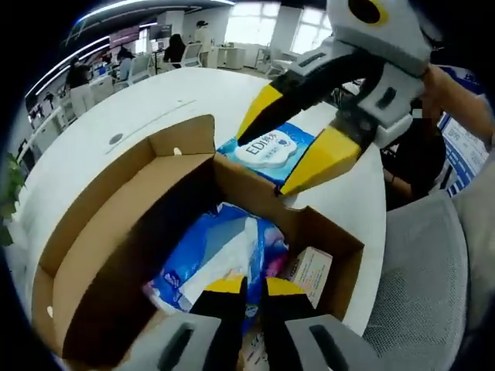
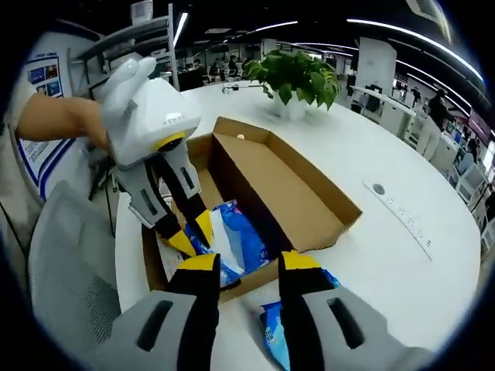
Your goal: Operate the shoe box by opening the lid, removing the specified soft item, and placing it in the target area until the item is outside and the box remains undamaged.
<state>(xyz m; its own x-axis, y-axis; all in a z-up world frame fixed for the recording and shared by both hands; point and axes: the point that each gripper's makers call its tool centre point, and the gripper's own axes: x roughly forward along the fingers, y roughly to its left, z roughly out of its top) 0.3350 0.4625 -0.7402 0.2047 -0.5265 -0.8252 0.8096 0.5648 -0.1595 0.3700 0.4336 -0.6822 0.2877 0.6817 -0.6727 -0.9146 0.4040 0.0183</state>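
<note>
Already outside, a soft blue-and-white tissue pack [image 1: 272,148] lies on the round white table [image 1: 155,93], just beside the open brown cardboard shoe box [image 1: 100,232]. The right gripper [image 1: 300,147] straddles the pack with jaws spread wide. Inside the box, the left gripper [image 1: 246,286], jaws narrow, presses at a second blue plastic pack [image 1: 209,259]; whether it grips is unclear. Likely risk: either gripper's yellow tips could catch and tear the box's thin wall.

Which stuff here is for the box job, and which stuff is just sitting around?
For the job:
- shoe box, lid open
- blue soft pack inside it
- left gripper reaching into the box
- right gripper over the box's edge

Just sitting around:
- blue wipes pack outside on the table
- potted plant
- grey chair
</note>
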